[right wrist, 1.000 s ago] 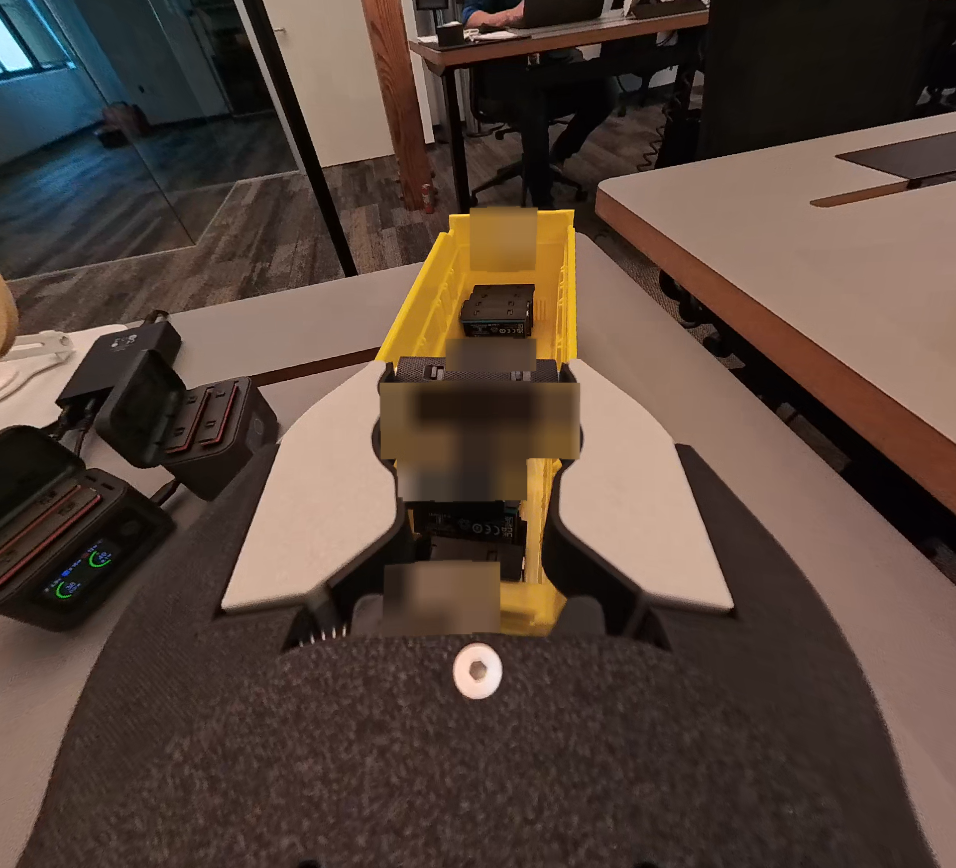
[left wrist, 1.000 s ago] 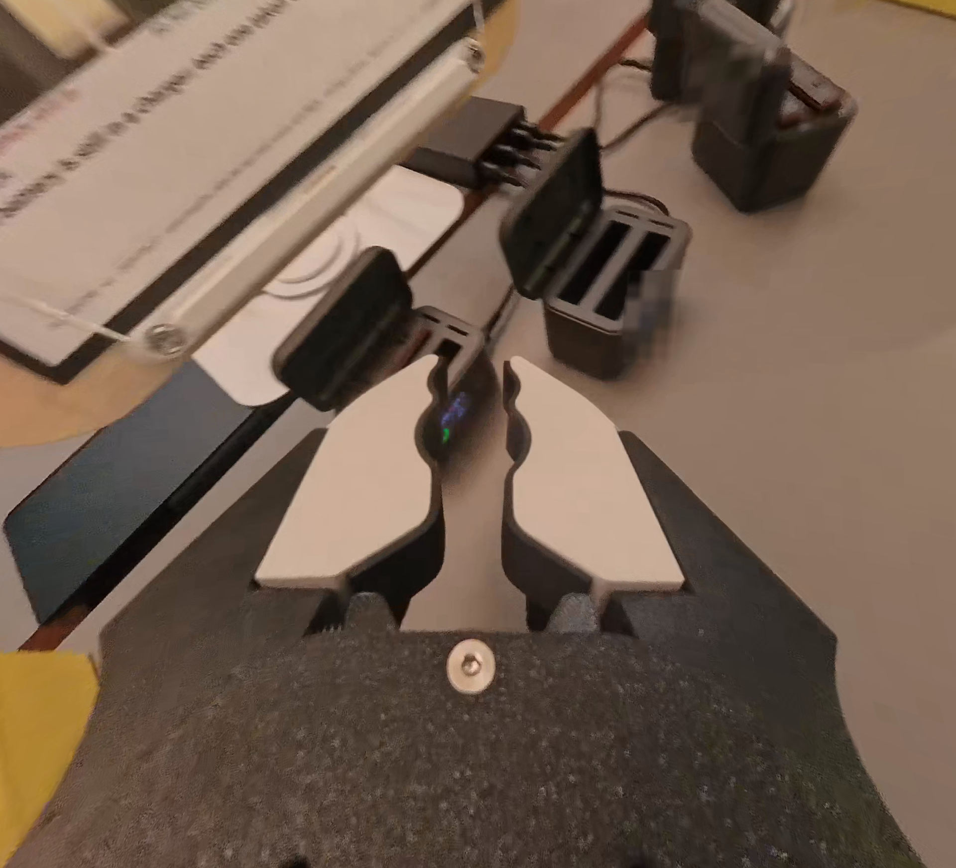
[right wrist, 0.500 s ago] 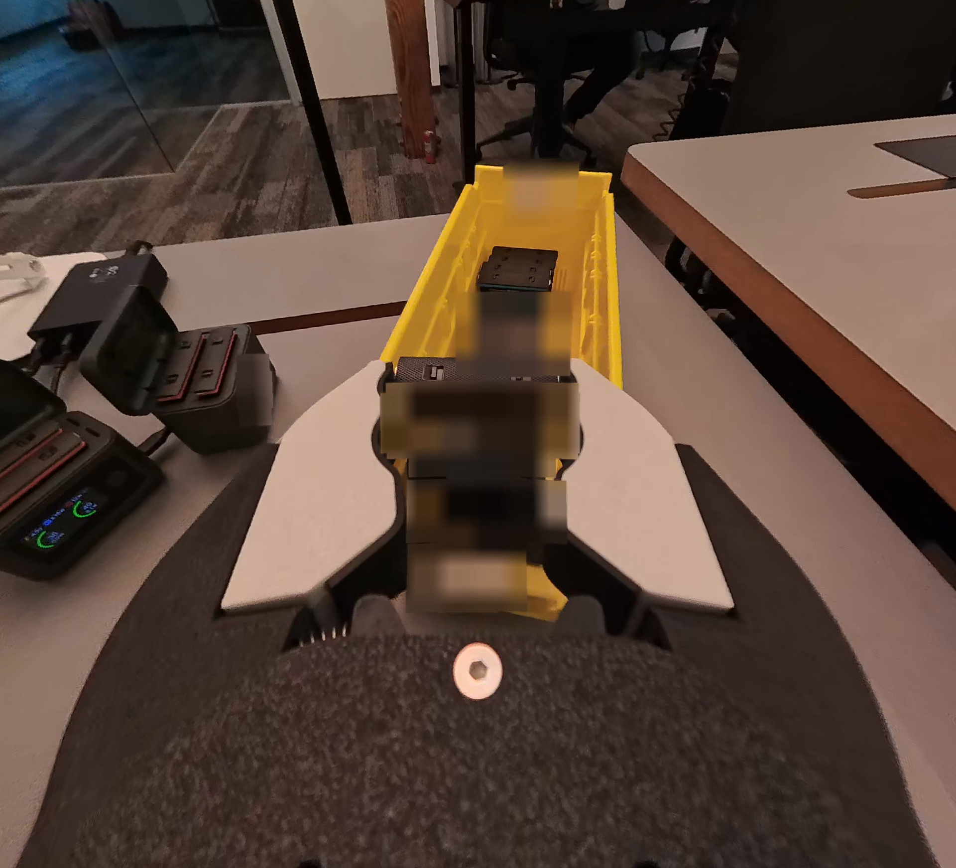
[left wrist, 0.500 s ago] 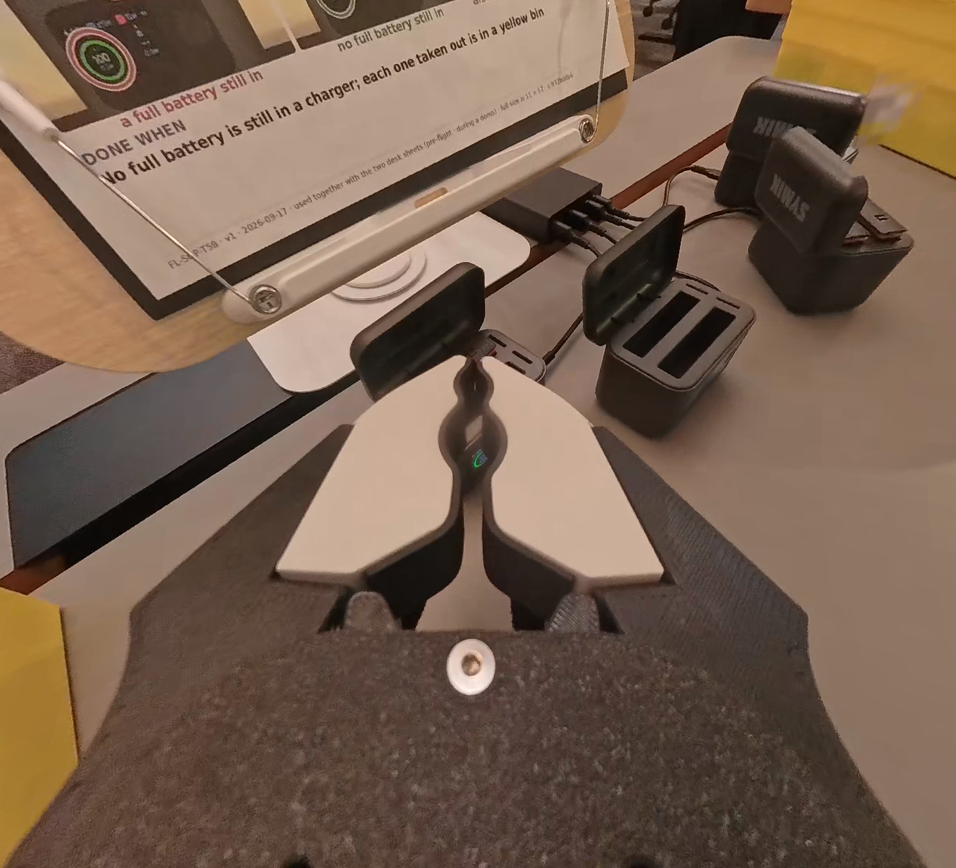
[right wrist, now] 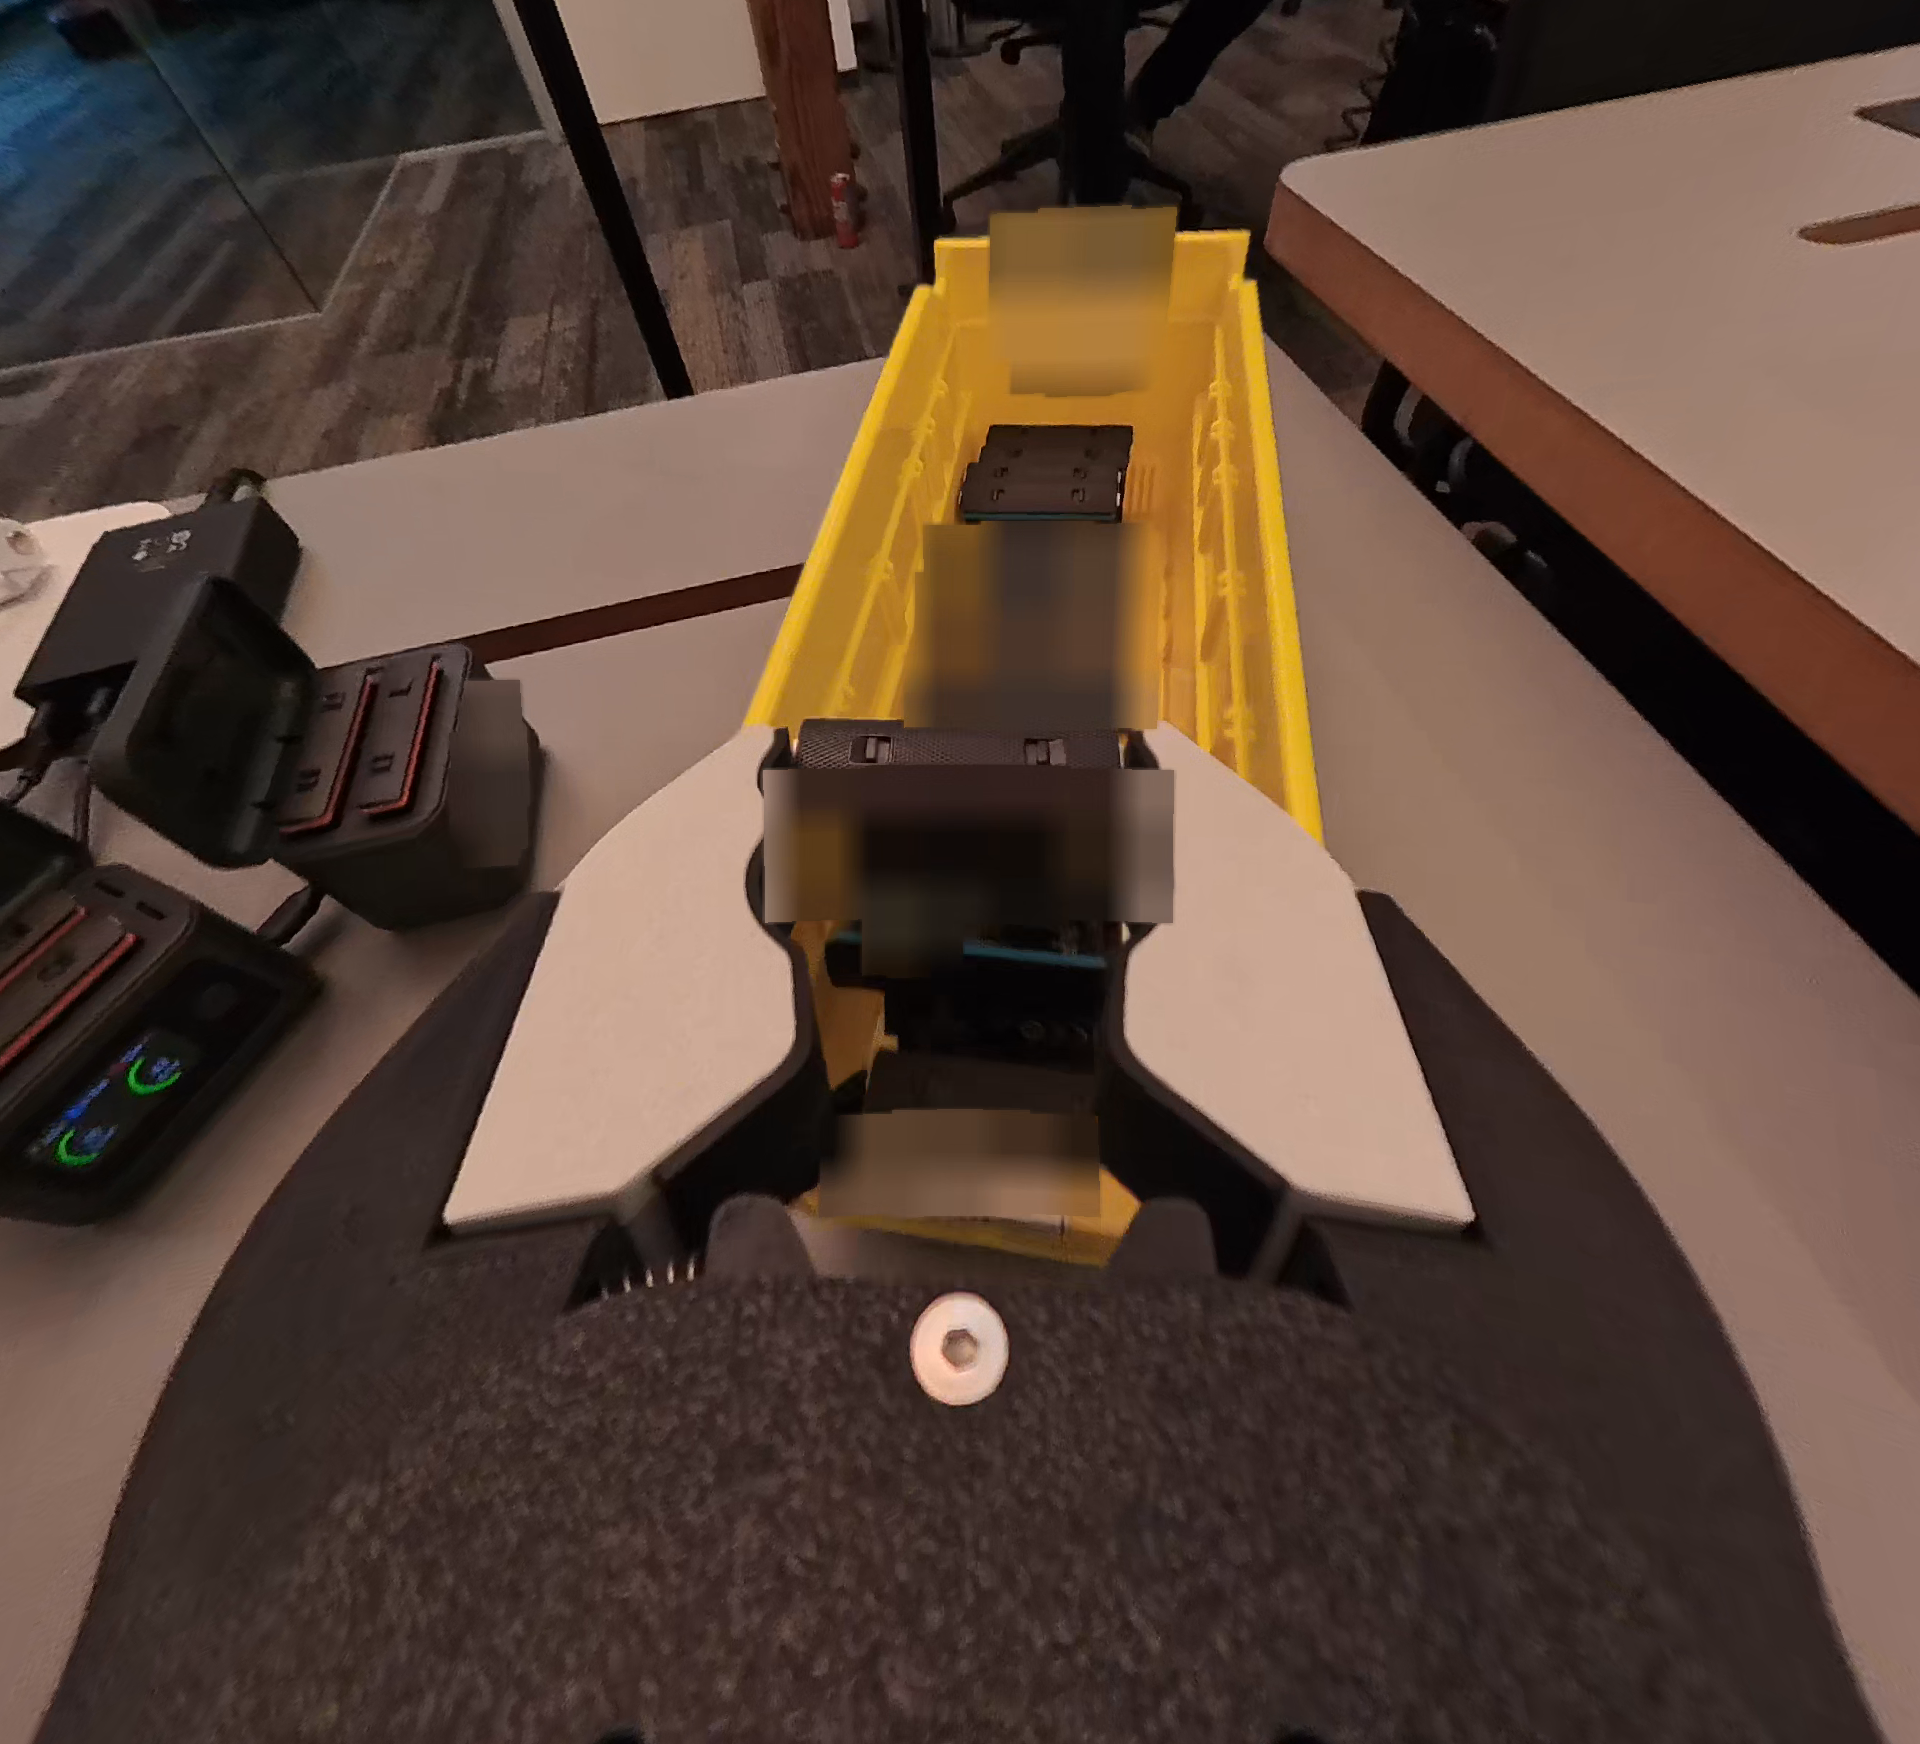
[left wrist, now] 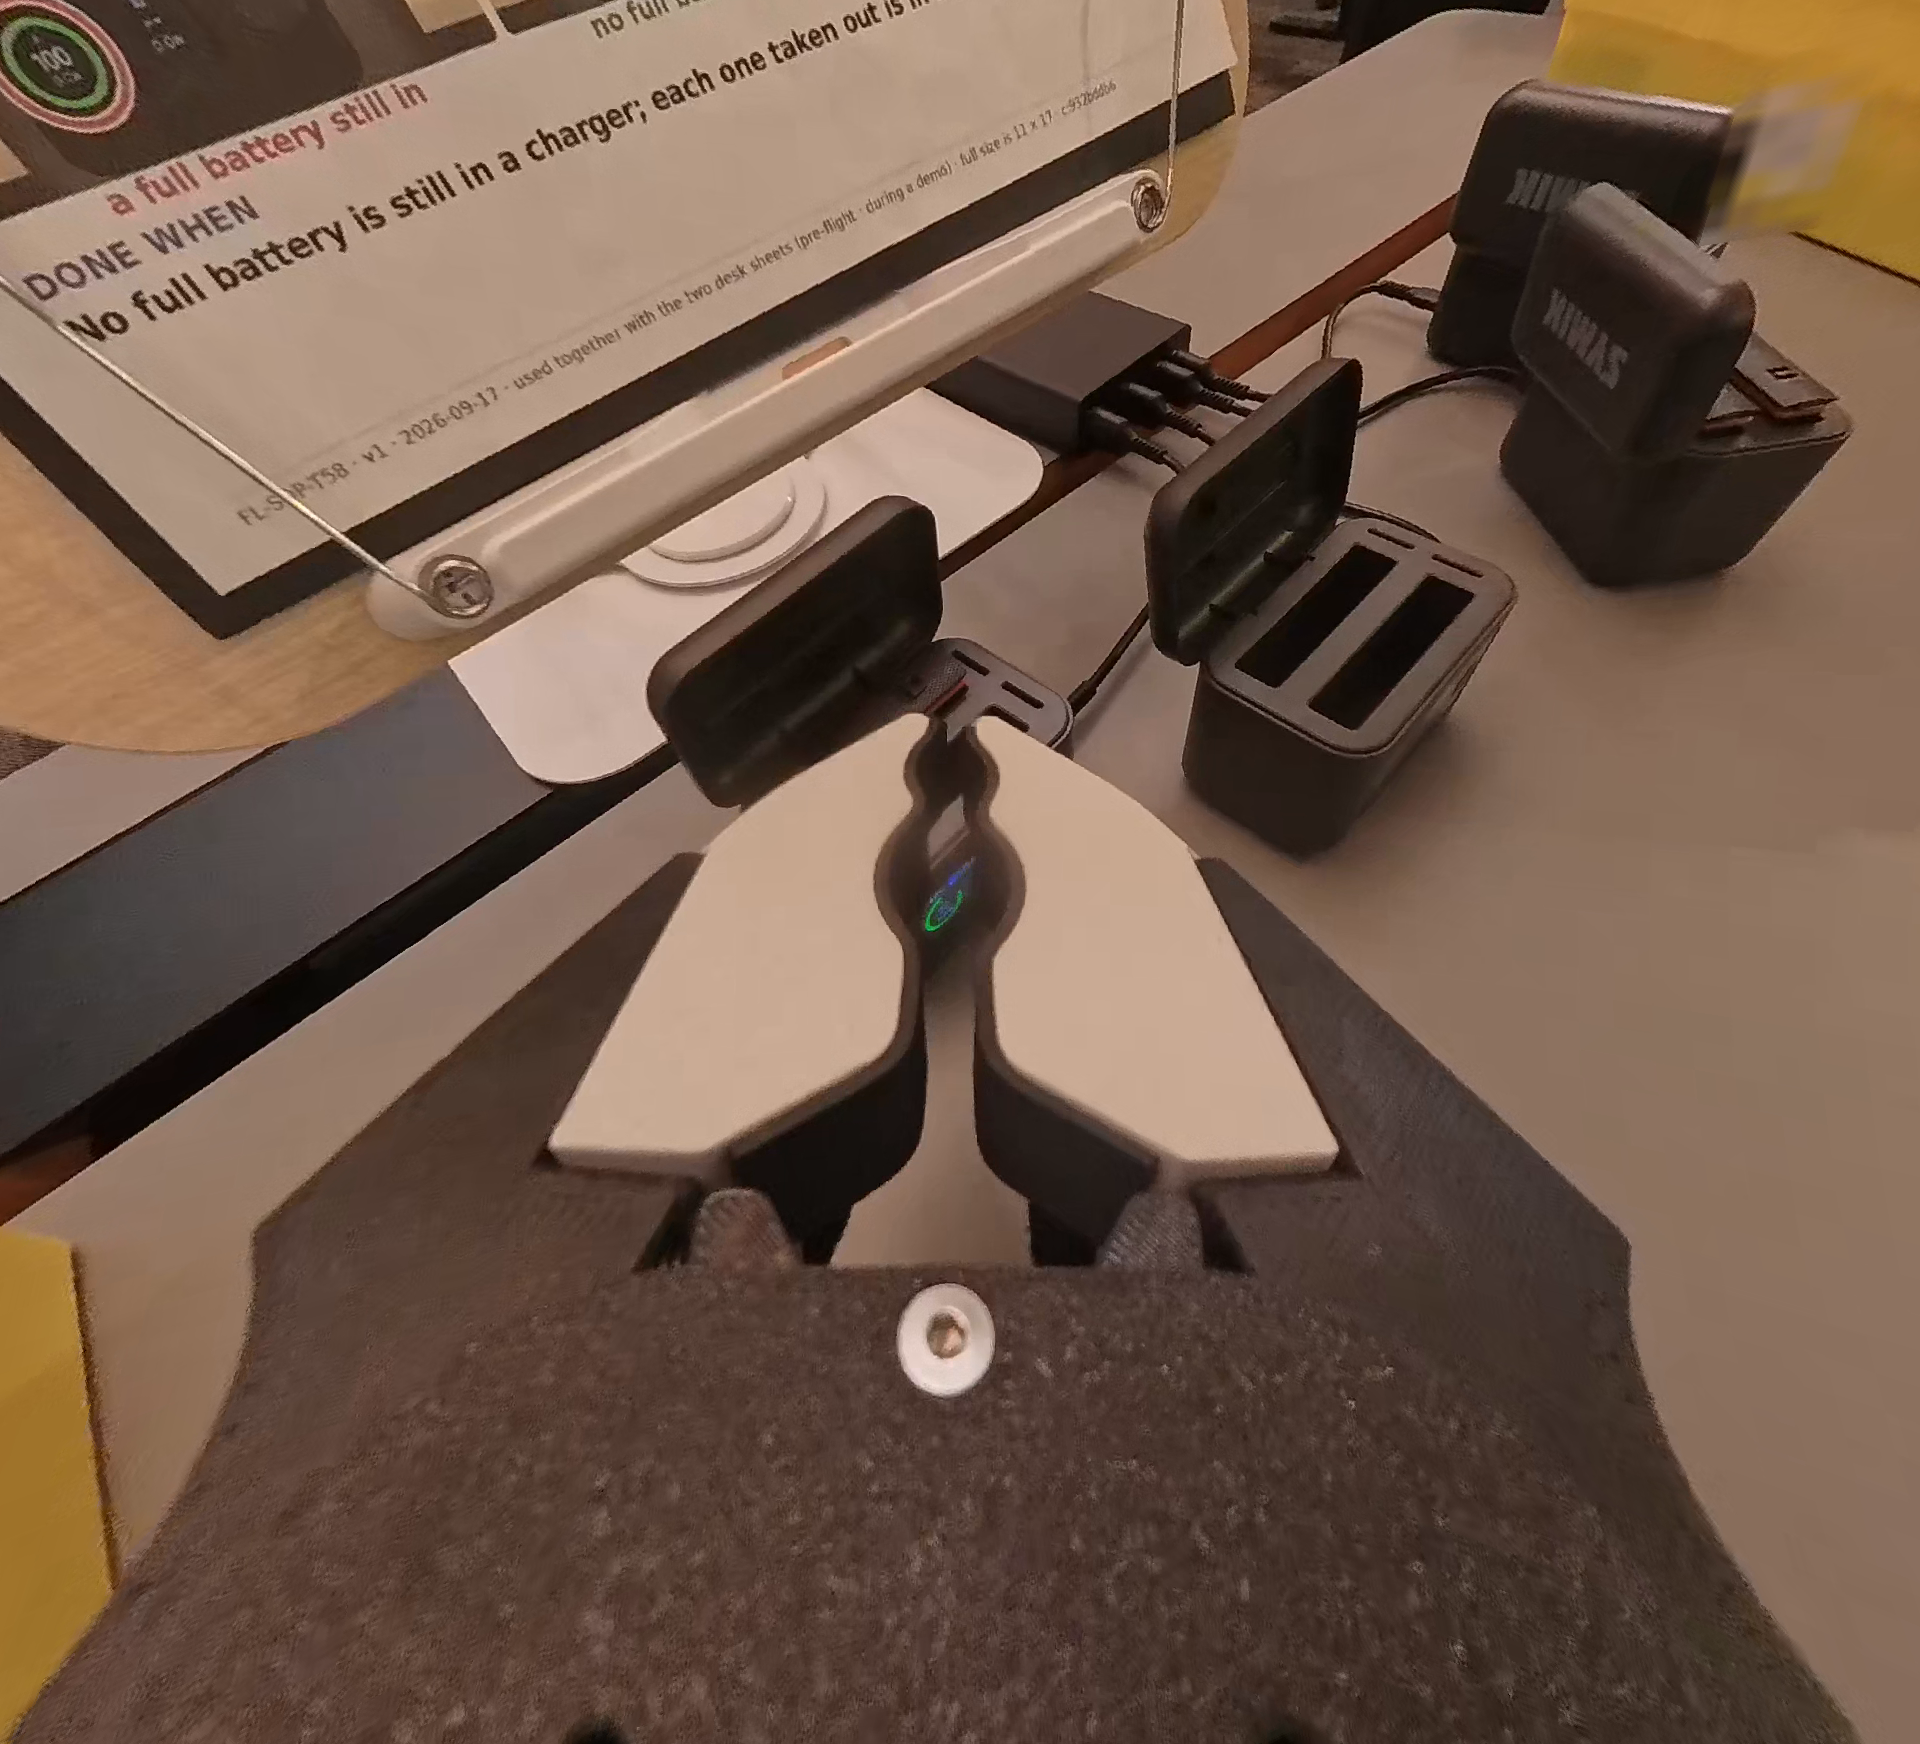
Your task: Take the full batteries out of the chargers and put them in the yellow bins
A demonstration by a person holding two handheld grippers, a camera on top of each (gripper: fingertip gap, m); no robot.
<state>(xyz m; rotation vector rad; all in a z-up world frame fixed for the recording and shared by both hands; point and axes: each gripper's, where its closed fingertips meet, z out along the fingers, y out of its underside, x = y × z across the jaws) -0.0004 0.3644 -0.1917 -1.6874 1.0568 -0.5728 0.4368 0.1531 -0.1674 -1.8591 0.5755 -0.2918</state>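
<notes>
Since half a second ago, the right gripper [right wrist: 961,847] has carried its black rectangular battery [right wrist: 961,749] farther out over the long yellow plastic bin [right wrist: 1262,551], and the view now looks more steeply down into it. Its white fingers clench the battery from both sides. The bin's long axis runs straight ahead from this gripper, and the battery lies crosswise to it, above the near end. Deeper inside, another black battery [right wrist: 1049,468] already rests on the bin floor. The coming move looks like a plain lowering and release, with free floor directly ahead.

Meanwhile the left gripper [left wrist: 951,764] hovers with its fingers pressed nearly together, holding nothing, just short of the low black charger with an open lid [left wrist: 800,645]. That charger's green-ringed display [left wrist: 945,905] shows through the gap. Beside it to the right, a black two-slot charger [left wrist: 1340,686] stands with both slots bare.
</notes>
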